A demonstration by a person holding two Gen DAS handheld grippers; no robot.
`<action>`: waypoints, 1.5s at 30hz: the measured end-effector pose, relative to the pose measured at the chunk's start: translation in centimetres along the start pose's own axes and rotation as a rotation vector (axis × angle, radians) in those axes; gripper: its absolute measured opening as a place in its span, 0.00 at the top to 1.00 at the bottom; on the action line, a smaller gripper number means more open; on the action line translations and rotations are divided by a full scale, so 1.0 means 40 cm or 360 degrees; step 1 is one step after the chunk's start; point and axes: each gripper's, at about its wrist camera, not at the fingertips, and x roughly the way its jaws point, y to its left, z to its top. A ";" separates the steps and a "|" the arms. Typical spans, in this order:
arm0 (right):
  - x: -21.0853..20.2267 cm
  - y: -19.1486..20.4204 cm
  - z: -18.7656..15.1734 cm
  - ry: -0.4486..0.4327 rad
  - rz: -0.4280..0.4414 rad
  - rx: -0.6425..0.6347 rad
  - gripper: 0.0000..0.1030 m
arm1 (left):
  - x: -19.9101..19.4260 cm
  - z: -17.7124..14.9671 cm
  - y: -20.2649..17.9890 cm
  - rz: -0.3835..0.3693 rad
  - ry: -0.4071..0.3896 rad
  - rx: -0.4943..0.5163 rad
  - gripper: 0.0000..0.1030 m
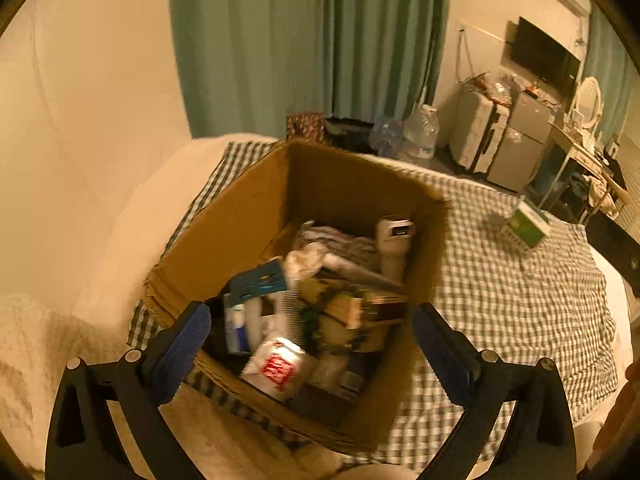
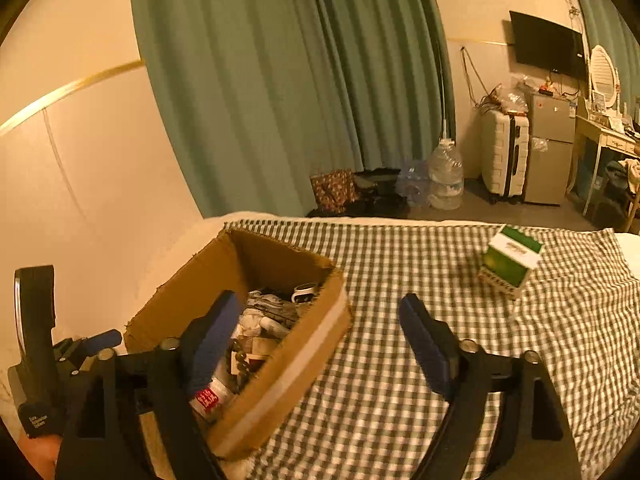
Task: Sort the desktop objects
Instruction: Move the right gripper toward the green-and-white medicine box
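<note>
An open cardboard box (image 1: 256, 216) stands on a green checked cloth (image 1: 520, 304) and holds several mixed items, among them a white pack with a red label (image 1: 276, 368) and a white device (image 1: 394, 240). My left gripper (image 1: 310, 330) is open and empty, hovering over the box's near edge. My right gripper (image 2: 316, 328) is open and empty, above the box's right wall (image 2: 296, 364). A green and white carton (image 2: 510, 262) lies on the cloth to the right, apart from both grippers; it also shows in the left wrist view (image 1: 526, 226).
Cream bedding (image 1: 36, 360) lies left of the box. Beyond the bed are green curtains (image 2: 280, 80), water bottles (image 2: 446, 178), a white suitcase (image 2: 504, 158), a small fridge (image 2: 550, 148), a wall TV (image 2: 548, 44) and a desk (image 2: 608, 140). The left gripper's body (image 2: 36, 344) sits at far left.
</note>
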 end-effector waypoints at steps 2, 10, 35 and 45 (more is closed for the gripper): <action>-0.036 -0.024 -0.007 -0.0014 0.0016 -0.0003 0.03 | -0.022 0.000 -0.038 -0.0010 -0.0024 0.0007 0.00; -0.179 -0.160 -0.039 -0.0114 -0.0062 -0.0035 0.02 | -0.058 -0.034 -0.224 -0.0004 -0.0042 0.0176 0.00; 0.070 -0.665 -0.083 0.0069 -0.0276 -0.0056 0.02 | 0.335 -0.019 -0.679 0.0013 0.0078 0.0177 0.00; 0.311 -0.781 -0.064 0.0232 -0.0157 -0.0218 0.02 | 0.552 0.043 -0.685 0.0112 0.0101 0.0078 0.00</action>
